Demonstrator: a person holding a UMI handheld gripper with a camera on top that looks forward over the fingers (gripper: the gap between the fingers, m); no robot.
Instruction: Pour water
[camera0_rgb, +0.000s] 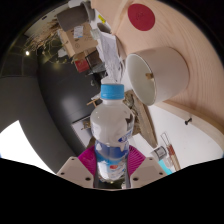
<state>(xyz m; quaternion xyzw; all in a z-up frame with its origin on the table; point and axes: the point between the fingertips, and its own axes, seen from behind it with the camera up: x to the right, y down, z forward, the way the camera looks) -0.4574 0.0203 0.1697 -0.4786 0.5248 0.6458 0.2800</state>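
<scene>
The jaws are clamped on a clear bottle (113, 140) with a blue cap, held upright. Just beyond it, a white cup (158, 74) sits on the pale table (195, 120). Dark floor and cluttered furniture lie behind.

Gripper (113, 168) jaws clamped on a bottle (112, 135), level

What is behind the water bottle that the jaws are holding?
Behind the water bottle stands a white cup, tilted in this view, on the pale table. The bottle hides the table directly behind it and whatever lies there.
</scene>
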